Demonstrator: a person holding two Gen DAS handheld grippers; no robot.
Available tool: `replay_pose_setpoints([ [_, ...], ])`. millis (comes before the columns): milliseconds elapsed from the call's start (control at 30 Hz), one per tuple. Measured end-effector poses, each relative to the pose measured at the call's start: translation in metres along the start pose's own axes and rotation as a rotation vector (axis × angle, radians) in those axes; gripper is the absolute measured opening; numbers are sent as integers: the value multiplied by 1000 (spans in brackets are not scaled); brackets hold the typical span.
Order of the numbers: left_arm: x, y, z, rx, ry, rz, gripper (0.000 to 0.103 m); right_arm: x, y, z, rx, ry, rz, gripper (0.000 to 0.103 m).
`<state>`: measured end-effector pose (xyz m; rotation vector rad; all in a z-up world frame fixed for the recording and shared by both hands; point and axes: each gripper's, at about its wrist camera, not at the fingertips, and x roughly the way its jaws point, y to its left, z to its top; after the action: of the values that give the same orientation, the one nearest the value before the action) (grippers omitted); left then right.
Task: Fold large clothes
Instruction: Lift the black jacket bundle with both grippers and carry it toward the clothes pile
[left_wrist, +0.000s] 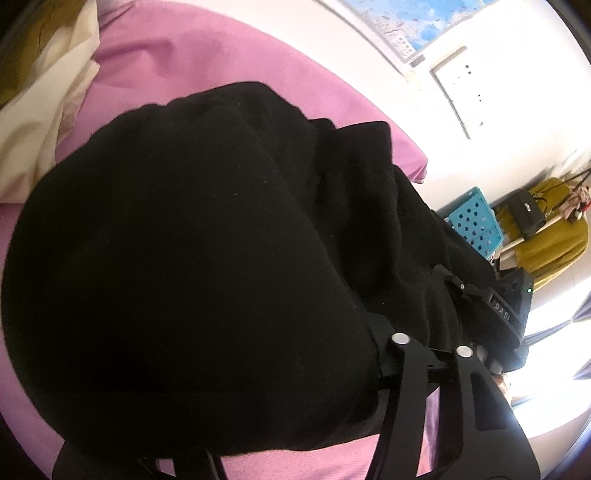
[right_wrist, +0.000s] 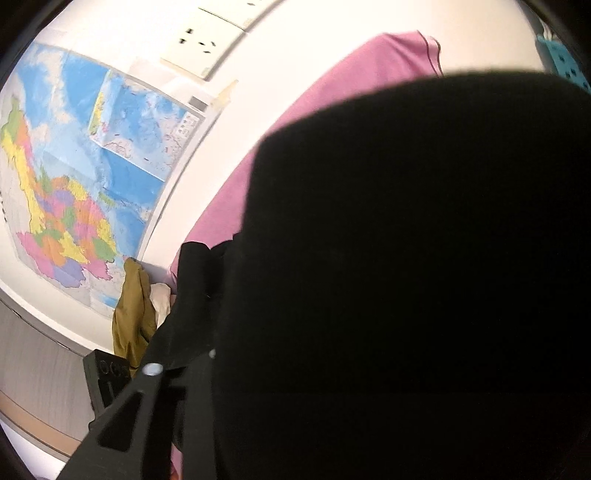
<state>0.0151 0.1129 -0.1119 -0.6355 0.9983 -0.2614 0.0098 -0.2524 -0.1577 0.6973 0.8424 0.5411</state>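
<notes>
A large black garment (left_wrist: 192, 240) hangs in front of both cameras over the pink bed sheet (left_wrist: 207, 51). In the left wrist view my left gripper (left_wrist: 413, 332) has its fingers close together with the black cloth bunched over their tips. The right gripper's body (left_wrist: 506, 306) shows just beyond, also at the cloth. In the right wrist view the black garment (right_wrist: 406, 277) covers most of the frame and hides one finger; my right gripper (right_wrist: 207, 280) is closed on its edge. The pink sheet (right_wrist: 332, 96) lies behind.
A cream and olive pile of clothes (left_wrist: 40, 92) lies on the bed at the left. A blue perforated basket (left_wrist: 476, 221) and a mustard-covered stand (left_wrist: 546, 236) are beside the bed. A wall map (right_wrist: 85, 177) and sockets (right_wrist: 201, 40) are on the white wall.
</notes>
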Motion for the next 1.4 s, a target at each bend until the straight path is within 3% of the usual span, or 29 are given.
replay_pose_setpoints([
  [67, 2, 2, 2, -12, 3, -21, 64, 2, -2, 2, 6, 2, -7, 59],
  [133, 3, 1, 3, -21, 3, -28, 69, 6, -3, 4, 0, 1, -1, 63],
  [200, 4, -1, 3, -11, 2, -14, 69, 10, -2, 6, -24, 12, -17, 57],
  [233, 4, -4, 3, 5, -2, 13, 64, 12, -4, 7, -20, 20, -18, 41],
  [267, 4, -6, 2, 22, -4, 28, 62, 14, -6, 8, -22, 30, -9, 32],
  [367, 1, -13, 1, 49, -17, 51, 53, 9, -4, 9, -53, 19, 8, 23],
  [533, -13, -31, -3, 138, -64, 101, 46, -2, 7, 10, -110, -16, 24, 19],
  [800, -36, -57, 0, 210, -125, 103, 44, -18, 32, 15, -211, -46, 44, 18],
  [1100, -58, -57, -1, 234, -162, 68, 44, -33, 66, 24, -303, -82, 84, 18],
  [1400, -108, -76, 6, 280, -229, 7, 42, -51, 110, 36, -383, -104, 150, 17],
])
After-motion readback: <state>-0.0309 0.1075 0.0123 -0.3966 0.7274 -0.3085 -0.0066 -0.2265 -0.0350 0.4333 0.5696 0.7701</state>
